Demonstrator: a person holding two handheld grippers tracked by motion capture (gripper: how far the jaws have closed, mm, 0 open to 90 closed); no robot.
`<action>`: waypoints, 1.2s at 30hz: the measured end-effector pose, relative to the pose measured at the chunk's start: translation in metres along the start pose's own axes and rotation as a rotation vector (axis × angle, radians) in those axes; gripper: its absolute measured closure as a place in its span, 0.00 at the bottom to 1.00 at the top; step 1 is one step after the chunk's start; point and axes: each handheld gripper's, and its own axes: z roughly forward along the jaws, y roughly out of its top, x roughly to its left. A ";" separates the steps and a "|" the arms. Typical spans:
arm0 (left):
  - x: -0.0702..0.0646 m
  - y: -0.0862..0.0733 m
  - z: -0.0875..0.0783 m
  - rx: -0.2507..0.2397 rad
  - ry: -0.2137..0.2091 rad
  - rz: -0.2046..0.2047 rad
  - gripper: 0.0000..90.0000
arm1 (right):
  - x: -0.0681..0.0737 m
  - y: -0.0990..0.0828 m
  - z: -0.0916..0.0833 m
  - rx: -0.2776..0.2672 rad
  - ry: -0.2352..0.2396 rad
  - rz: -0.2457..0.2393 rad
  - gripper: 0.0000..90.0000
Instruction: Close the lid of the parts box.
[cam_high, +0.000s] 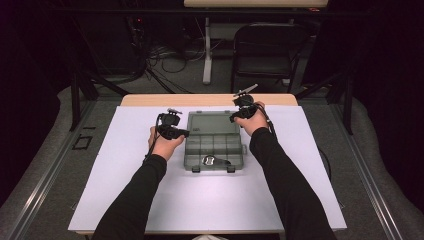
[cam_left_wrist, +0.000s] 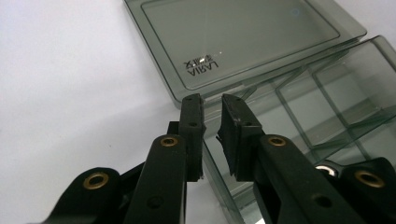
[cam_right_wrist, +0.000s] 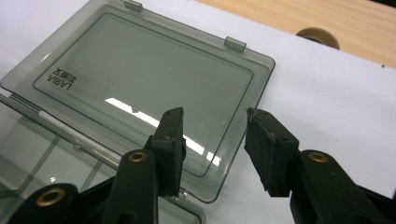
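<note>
A smoky see-through compartment box lies open on the white sheet, its lid flat behind it. My left gripper is at the box's left wall near the hinge. In the left gripper view its jaws straddle that wall, and a narrow gap shows between them. My right gripper hovers open at the lid's right end. In the right gripper view one jaw is over the lid and the other over the sheet. A small shiny metal piece lies in a front compartment.
The wooden tabletop shows beyond the sheet, with a round hole in it. Behind the table stand a dark folding chair, a white table leg and loose cables on the floor. Bare sheet spreads in front of the box.
</note>
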 end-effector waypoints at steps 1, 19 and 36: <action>0.000 -0.001 0.001 0.005 0.003 -0.001 0.88 | 0.000 -0.001 0.001 0.000 -0.003 0.002 0.63; 0.002 -0.008 0.007 0.033 -0.005 -0.020 0.96 | -0.003 -0.008 0.009 0.009 0.008 0.048 0.66; 0.000 -0.009 0.009 0.033 0.011 -0.018 0.95 | -0.007 -0.015 0.017 0.032 0.011 0.073 0.65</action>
